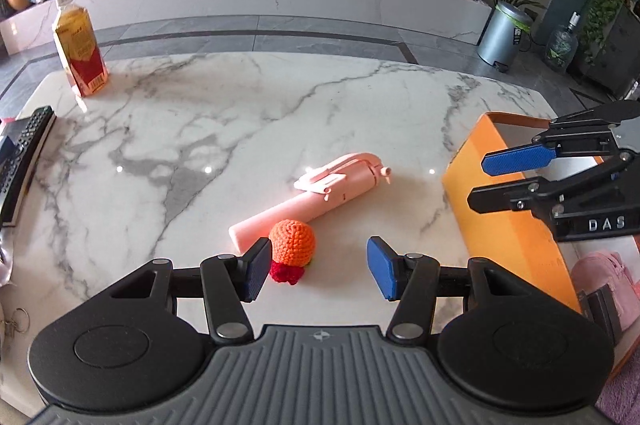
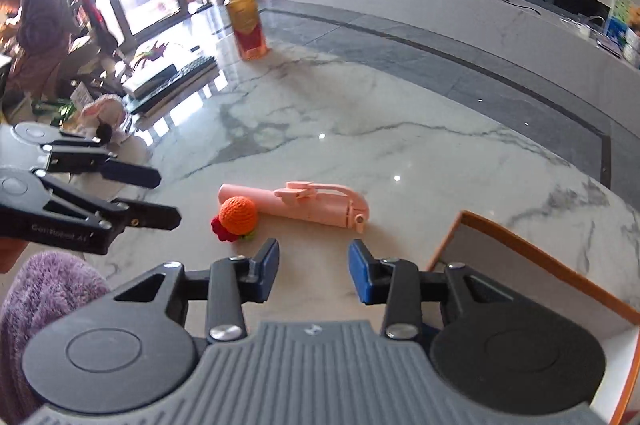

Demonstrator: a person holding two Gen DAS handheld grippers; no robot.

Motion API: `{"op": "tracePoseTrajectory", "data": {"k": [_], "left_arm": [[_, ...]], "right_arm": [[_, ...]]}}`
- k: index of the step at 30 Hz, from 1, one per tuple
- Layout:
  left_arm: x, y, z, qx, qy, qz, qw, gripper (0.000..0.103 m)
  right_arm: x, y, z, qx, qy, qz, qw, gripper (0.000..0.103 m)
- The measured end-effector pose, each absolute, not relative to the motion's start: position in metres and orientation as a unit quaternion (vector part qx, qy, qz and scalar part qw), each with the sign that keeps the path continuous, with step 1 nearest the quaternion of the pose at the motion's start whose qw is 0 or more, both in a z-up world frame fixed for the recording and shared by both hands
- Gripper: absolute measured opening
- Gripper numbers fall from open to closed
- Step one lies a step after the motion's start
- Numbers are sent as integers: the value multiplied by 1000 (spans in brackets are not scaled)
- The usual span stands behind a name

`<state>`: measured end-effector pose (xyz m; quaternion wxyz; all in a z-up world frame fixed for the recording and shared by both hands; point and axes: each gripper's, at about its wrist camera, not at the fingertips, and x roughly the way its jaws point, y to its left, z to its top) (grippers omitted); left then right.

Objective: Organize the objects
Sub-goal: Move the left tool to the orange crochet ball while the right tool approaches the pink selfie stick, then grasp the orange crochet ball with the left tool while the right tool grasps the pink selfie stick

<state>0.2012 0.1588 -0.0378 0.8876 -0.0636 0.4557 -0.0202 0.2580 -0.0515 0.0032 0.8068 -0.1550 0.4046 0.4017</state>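
An orange crochet ball [image 1: 291,240] with a red knitted base lies on the marble table [image 1: 200,145], touching the near end of a pink folded selfie stick [image 1: 320,193]. My left gripper [image 1: 318,267] is open just short of them, its left pad beside the ball and nothing gripped. My right gripper [image 1: 480,183] hovers open and empty over the near-left corner of an orange box [image 1: 500,225]. The right wrist view shows the ball [image 2: 238,215], the stick [image 2: 304,205], the box rim [image 2: 540,257], my right gripper [image 2: 314,261] and my left gripper [image 2: 160,197].
A juice bottle [image 1: 80,53] stands at the table's far left corner. A remote and a dark flat device [image 1: 24,161] lie at the left edge. A pink item [image 1: 608,281] sits inside the box. A purple fuzzy sleeve [image 2: 44,297] shows behind the left gripper.
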Motion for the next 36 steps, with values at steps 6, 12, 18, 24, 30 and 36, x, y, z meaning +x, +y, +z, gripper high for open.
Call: {"op": "tracePoseTrajectory", "data": {"k": [6,12,18,24,30,36], "left_arm": [[222,169,-73,-95,471,-7,877,62],[232,176,-93,-118,486,-2,866,62],[238,186,-106,-153,494,-1,856,57],[238,194,-114,-181,494,-1,850,51],[235,201,-114,-195,489,2,850,48],[235,205,-114,-202,487,3,850,48]], "right_arm": [[270,-1,-26,-267,387,436,768,41],[284,44,-56,-388,361,472,705,40],[292,70,-67,-461,311,508,658,41],[300,85,-78,-500,290,514,634,40],[306,95,-87,-519,293,525,608,39],[310,96,-83,-516,310,522,604,32]]}}
